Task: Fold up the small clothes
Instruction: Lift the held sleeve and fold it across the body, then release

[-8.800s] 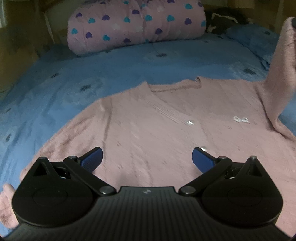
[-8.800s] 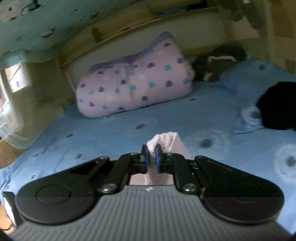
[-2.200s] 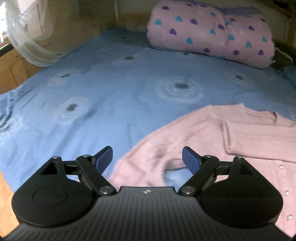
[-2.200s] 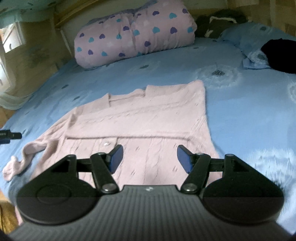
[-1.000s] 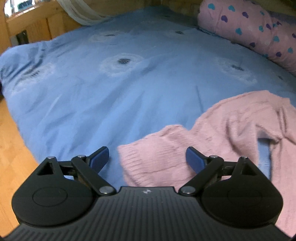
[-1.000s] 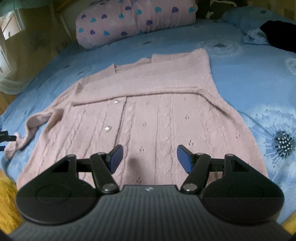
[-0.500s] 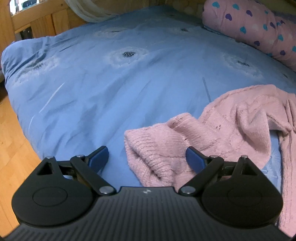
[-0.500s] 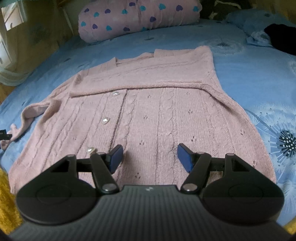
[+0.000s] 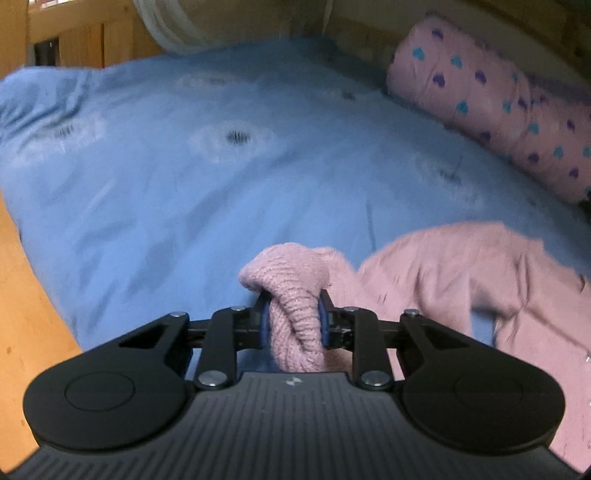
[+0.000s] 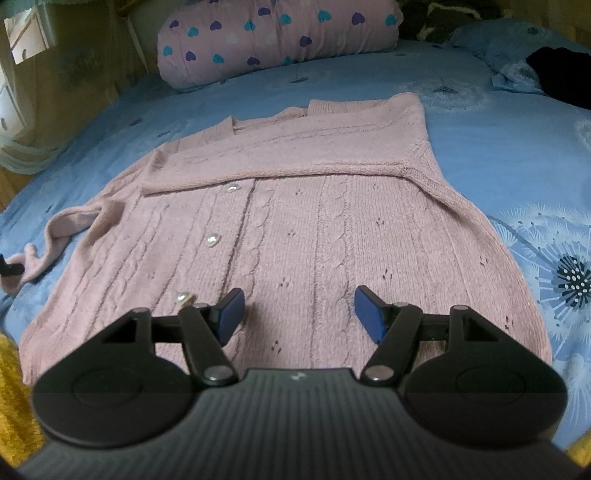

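We see the cardigan [image 10: 295,221] lying flat on the bed [image 10: 498,155], its collar toward the far edge and its hem toward the near edge. One sleeve is folded across the chest; the other sleeve [image 10: 70,221] trails off toward the bed's left edge, its cuff [image 9: 291,295] caught between the fingers [image 9: 263,321] of the left gripper [image 9: 291,321], whose jaws are closing on it. The right gripper [image 10: 299,314] hangs over the hem. A rolled quilt [image 10: 277,33] lies along the far edge, a dark garment [image 10: 565,74] at the far right corner.
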`<state>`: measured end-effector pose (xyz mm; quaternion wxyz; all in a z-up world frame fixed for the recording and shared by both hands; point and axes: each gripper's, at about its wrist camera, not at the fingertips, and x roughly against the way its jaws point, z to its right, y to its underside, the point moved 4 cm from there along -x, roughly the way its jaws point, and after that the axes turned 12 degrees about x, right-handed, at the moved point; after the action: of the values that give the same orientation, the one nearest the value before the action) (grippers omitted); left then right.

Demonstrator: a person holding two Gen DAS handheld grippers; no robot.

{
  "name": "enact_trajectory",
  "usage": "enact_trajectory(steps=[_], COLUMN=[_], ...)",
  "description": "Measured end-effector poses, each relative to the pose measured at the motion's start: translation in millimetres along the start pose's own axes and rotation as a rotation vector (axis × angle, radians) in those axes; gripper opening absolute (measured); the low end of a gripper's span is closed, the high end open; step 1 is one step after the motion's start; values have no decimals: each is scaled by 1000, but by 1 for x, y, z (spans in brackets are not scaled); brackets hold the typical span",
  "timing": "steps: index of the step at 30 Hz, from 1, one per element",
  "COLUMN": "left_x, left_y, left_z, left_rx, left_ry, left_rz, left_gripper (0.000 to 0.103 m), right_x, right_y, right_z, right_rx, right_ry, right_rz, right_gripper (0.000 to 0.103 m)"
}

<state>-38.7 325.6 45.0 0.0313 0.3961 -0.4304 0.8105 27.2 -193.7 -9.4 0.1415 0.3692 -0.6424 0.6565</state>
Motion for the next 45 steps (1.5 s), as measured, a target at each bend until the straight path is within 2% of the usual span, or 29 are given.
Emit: enact_trajectory(steps=[6, 11, 16, 21, 30, 36, 41, 45], left_x=[30, 56, 82, 100, 118, 128, 105, 71], left_y=[-43, -79, -101, -103, -79, -41, 3, 42], left_z=[19, 41, 83, 143, 266, 338, 392, 428], left_rx=[-57, -86, -113, -161, -272, -340, -407, -443], left_ry=[-13, 6, 90, 192, 325, 415, 417, 418], left_rz=[114, 198, 231, 224, 202, 174, 101, 15], left_gripper=[28, 28, 28, 28, 28, 28, 28, 28], right_x=[2, 4, 5, 4, 1, -5, -10, -13], right_y=[0, -1, -2, -9, -46, -66, -60, -52], right_z=[2, 5, 8, 11, 27, 49, 65, 70], right_rx=[-15, -28, -39, -31, 47, 65, 8, -20], right_ry=[-12, -26, -39, -63, -71, -25, -31, -51], right_rz=[4, 6, 8, 2, 5, 38, 48, 52], right_gripper=[67, 67, 68, 68, 68, 68, 68, 68])
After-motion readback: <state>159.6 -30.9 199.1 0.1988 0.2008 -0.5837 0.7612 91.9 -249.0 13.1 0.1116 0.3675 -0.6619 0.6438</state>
